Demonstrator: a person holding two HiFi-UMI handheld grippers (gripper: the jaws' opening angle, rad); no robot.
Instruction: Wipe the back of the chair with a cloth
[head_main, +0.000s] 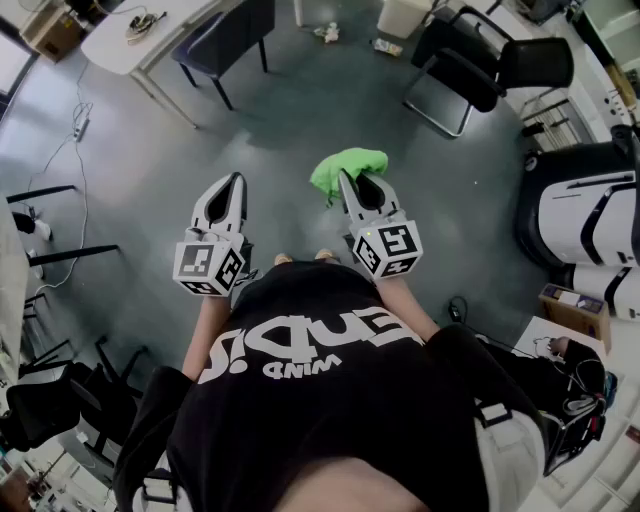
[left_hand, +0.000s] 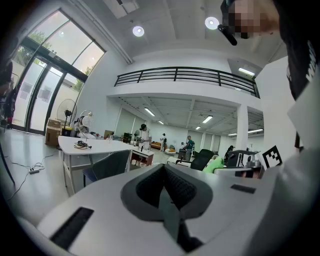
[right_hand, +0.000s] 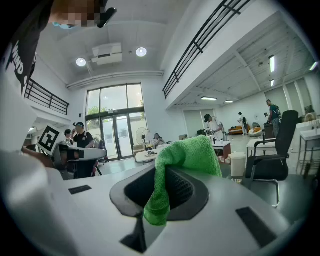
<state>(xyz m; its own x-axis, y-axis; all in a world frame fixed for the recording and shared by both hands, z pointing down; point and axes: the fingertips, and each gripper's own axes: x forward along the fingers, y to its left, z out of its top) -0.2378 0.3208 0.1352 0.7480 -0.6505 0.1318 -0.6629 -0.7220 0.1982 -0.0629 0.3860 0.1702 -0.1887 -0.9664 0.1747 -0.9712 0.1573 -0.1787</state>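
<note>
The right tongs (head_main: 352, 186) are clamped on a green cloth (head_main: 348, 167). In the right gripper view the two jaws press together on a fold of the cloth (right_hand: 186, 156). A short tail hangs down between the dark pads, and the bulk bunches up and over the tips towards the right. From the head view the cloth sits as a crumpled lump at the front end of the right tongs, held in the air above the grey floor (head_main: 300, 120) and touching nothing else.

The left tongs (head_main: 234, 186) are closed and empty. In the left gripper view their jaws (left_hand: 164, 175) meet along a thin seam with nothing between them. They are level with the right tongs and just to their left, both held in front of a person in a black T-shirt (head_main: 330, 400). The cloth is nowhere near the left tongs' jaws. The left gripper view catches it only as a green patch (left_hand: 215, 164) off to the right.

A black chair (head_main: 478, 66) with armrests stands well ahead and to the right of the cloth, apart from it. The right gripper view shows the same chair (right_hand: 272, 159) at the right edge. A dark blue chair (head_main: 226, 36) stands ahead to the left, pushed against a white surface (head_main: 150, 40).
</note>
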